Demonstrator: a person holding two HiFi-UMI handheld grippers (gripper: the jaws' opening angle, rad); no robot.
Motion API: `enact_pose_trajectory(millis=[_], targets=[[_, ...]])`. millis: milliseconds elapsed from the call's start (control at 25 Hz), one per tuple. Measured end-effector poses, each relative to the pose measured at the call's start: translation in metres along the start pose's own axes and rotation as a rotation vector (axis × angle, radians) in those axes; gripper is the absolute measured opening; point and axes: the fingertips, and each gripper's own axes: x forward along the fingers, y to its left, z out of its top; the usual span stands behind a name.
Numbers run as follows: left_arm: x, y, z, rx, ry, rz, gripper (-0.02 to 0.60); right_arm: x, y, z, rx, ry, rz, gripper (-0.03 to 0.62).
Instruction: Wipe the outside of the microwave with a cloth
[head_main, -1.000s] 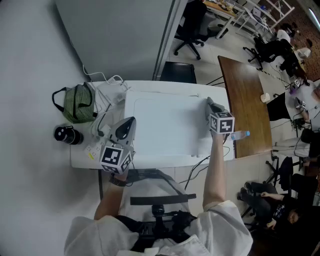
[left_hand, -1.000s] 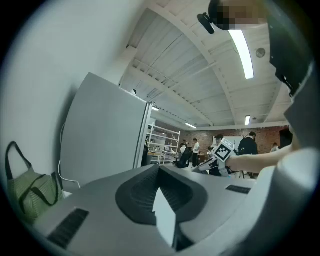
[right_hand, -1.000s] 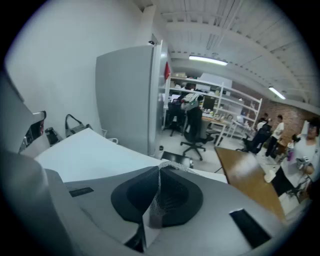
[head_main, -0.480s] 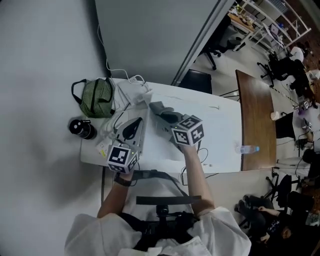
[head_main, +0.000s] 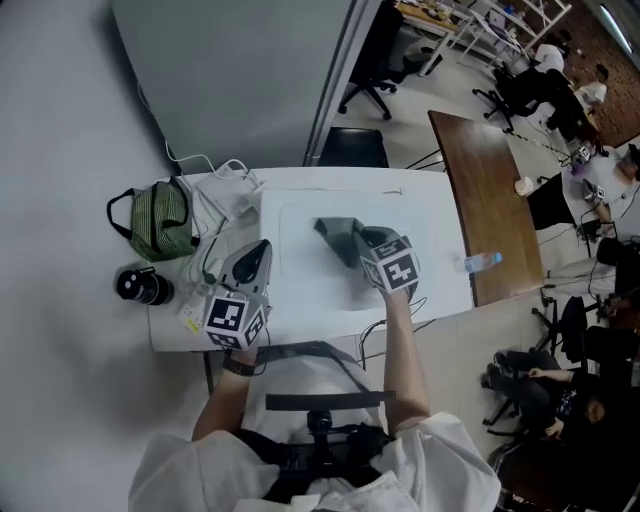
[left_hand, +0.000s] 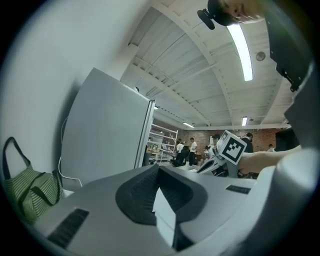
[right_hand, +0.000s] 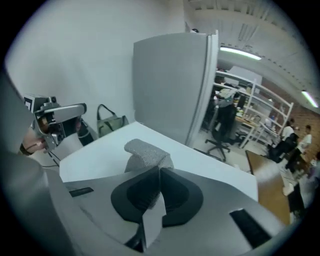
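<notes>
From above, the head view shows the white top of the microwave (head_main: 420, 215). A grey cloth (head_main: 336, 234) lies on it near the middle, and my right gripper (head_main: 358, 246) is shut on it. In the right gripper view the cloth (right_hand: 145, 152) bunches up just beyond the closed jaws of the right gripper (right_hand: 159, 171), over the white top (right_hand: 210, 159). My left gripper (head_main: 256, 254) sits at the microwave's left edge, pointing upward, shut with nothing in it. The left gripper view shows its jaws (left_hand: 159, 169) pressed together.
A green striped bag (head_main: 160, 218), a black round object (head_main: 140, 287) and white cables (head_main: 215, 185) sit left of the microwave. On the right are a brown table (head_main: 490, 180) and a water bottle (head_main: 480, 263). A grey partition (head_main: 240, 70) stands behind, with office chairs and people farther off.
The right gripper swept the cloth from the microwave top's right edge to its left part, then back toward the middle. The left gripper stayed at the left edge.
</notes>
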Motion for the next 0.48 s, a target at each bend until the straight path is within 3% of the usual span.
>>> enact_pose_trajectory(millis=[200, 320, 480], targets=[[0.021, -0.033, -0.007, 0.015, 0.021, -0.071, 0.006, -0.073, -0.11, -0.084, 0.102, 0.066, -0.302, 0.021], [0.027, -0.038, -0.013, 0.021, 0.037, -0.086, 0.006, -0.111, -0.154, -0.13, 0.152, 0.108, -0.457, 0.021], [0.028, -0.034, -0.011, 0.042, 0.043, -0.07, 0.006, -0.163, -0.179, -0.14, 0.126, 0.114, -0.693, 0.021]])
